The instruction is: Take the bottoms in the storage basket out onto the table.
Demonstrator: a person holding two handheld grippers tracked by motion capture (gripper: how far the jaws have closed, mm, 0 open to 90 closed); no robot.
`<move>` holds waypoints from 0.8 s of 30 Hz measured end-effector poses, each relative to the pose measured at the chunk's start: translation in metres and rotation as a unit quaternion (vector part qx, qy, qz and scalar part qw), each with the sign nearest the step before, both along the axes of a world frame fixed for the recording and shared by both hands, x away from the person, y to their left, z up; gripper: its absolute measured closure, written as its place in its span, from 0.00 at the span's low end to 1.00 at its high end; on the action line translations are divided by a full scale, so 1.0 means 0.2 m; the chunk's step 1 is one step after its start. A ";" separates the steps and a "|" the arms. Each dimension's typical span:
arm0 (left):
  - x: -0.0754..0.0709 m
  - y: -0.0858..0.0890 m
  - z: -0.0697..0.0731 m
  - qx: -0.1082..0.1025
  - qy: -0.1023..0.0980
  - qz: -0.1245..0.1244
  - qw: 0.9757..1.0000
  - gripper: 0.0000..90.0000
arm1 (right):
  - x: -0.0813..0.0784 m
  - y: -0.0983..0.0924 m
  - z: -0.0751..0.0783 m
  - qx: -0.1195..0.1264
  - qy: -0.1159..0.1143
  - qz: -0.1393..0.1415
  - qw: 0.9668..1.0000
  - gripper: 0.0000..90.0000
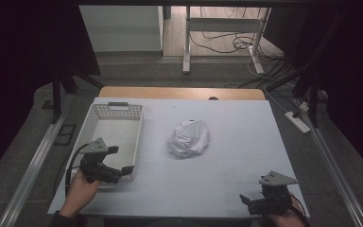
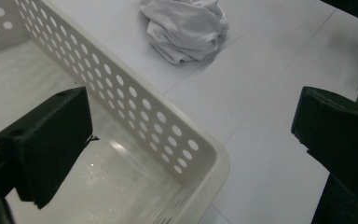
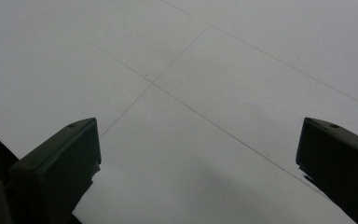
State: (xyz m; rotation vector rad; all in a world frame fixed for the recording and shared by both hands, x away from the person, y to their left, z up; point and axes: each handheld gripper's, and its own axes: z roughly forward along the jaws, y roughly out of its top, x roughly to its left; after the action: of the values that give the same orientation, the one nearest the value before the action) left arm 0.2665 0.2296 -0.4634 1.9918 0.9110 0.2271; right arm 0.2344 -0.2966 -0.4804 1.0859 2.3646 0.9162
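1. White sheeting covers the table (image 1: 227, 175), and we work at its near edge, with dark floor and cables beyond the far end.
2. Nearest us, our right gripper (image 1: 251, 200) sits low at the near right corner, its jaws spread wide with nothing between them; in the right gripper view we see bare white surface under it.
3. Our left gripper (image 1: 123, 161) hangs over the near right corner of the white perforated basket (image 1: 118, 111), jaws parted and holding nothing.
4. Farther out, the crumpled white cloth (image 1: 189, 138) lies on the table's middle, just right of the basket, well apart from both grippers.
5. In the left gripper view, we see the cloth (image 2: 185, 28) beyond the basket wall (image 2: 135, 105).
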 end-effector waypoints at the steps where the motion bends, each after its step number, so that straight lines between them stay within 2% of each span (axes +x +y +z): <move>1: -0.01 0.00 0.00 0.000 0.000 0.001 1.000 0.00 | 0.00 0.00 0.00 0.000 0.000 0.000 1.000 0.00; 11: -0.06 0.03 -0.02 0.009 0.001 0.013 1.000 0.00 | 0.00 0.00 0.00 0.000 0.000 0.000 1.000 0.00; 24: -0.14 0.08 -0.03 0.006 0.000 0.023 1.000 0.00 | 0.00 0.00 0.00 -0.003 -0.001 0.000 1.000 0.00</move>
State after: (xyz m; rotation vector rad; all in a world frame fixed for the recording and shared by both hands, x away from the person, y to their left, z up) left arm 0.2384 0.2447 -0.4694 1.9839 0.9578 0.2597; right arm 0.2343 -0.2960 -0.4808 1.0819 2.3652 0.9095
